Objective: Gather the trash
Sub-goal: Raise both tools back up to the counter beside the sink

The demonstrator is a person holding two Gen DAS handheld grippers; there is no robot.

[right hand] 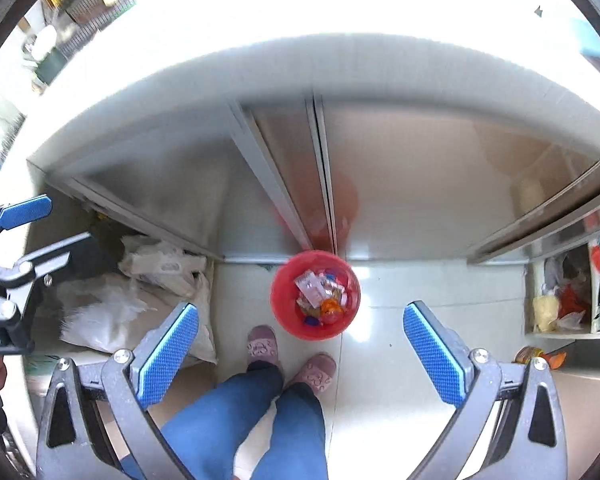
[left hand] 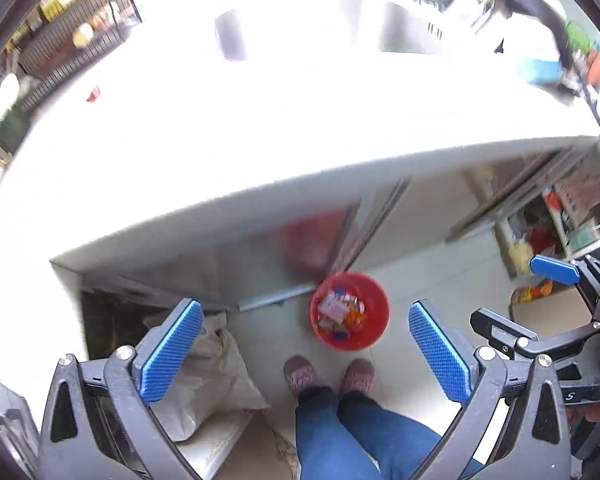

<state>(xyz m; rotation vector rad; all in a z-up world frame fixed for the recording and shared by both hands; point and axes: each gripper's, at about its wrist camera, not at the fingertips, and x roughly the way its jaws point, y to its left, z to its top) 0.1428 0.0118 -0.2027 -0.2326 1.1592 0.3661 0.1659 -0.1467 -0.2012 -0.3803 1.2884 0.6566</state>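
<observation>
A red bin (left hand: pixel 350 311) stands on the tiled floor against the metal cabinet, holding several wrappers; the right wrist view shows the same bin (right hand: pixel 315 295). My left gripper (left hand: pixel 306 340) is open, high above the floor, with nothing between its blue pads. My right gripper (right hand: pixel 300 346) is open and empty too, looking down at the bin. A small red scrap (left hand: pixel 93 94) lies on the white countertop (left hand: pixel 260 120) at the far left. Each gripper shows at the edge of the other's view.
A person's jeans and pink slippers (right hand: pixel 263 346) stand just in front of the bin. Sacks and plastic bags (right hand: pixel 140 300) lie on the floor at left. An open shelf (right hand: pixel 572 292) with packets is at right. A grey cup (left hand: pixel 231 36) stands on the counter.
</observation>
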